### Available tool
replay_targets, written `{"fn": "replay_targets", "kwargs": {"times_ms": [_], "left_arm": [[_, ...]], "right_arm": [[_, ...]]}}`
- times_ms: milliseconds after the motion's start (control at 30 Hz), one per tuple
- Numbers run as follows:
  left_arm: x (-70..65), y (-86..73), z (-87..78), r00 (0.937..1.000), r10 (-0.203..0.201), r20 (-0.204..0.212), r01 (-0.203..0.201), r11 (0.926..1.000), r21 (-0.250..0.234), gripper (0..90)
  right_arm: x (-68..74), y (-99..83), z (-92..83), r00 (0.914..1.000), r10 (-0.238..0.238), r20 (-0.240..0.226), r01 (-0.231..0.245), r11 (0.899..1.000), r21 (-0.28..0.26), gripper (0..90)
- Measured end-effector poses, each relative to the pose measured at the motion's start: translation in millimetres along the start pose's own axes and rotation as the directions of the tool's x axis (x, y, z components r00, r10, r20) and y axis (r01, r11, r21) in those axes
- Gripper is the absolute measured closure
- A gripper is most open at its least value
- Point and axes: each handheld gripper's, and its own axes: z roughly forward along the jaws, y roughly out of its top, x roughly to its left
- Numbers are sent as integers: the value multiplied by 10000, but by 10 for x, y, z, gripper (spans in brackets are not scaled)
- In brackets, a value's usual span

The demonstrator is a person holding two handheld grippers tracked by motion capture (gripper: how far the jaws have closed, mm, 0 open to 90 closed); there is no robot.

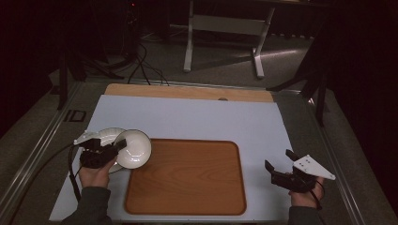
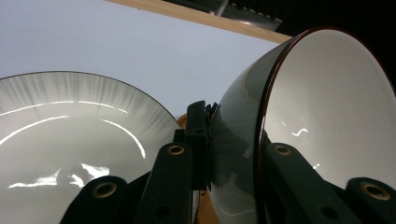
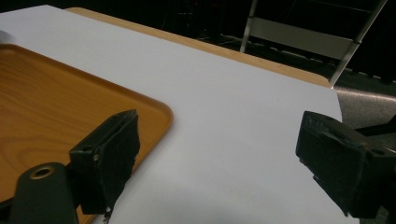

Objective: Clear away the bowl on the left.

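Both claws are black, each topped by a pale three-cornered plate — the left claw (image 1: pixel 123 143) trails a dark cable, the right claw (image 1: pixel 278 161) has brass-ringed screw holes. Grey-green sleeves (image 1: pixel 92 206) cover the person's forearms.

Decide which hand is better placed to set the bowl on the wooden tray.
Left. The left gripper already clamps the bowl by its rim, right at the tray edge. The right gripper is open and empty.
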Motion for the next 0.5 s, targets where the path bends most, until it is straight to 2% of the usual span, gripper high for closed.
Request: {"fn": "replay_targets", "kwargs": {"times_ms": [500], "left_arm": [[-63,0,13,9998,62,176,-64,9999,93,802]], "right_arm": [[-1,2,-11,10000,11,-10,-11,10000,-57,131]]}}
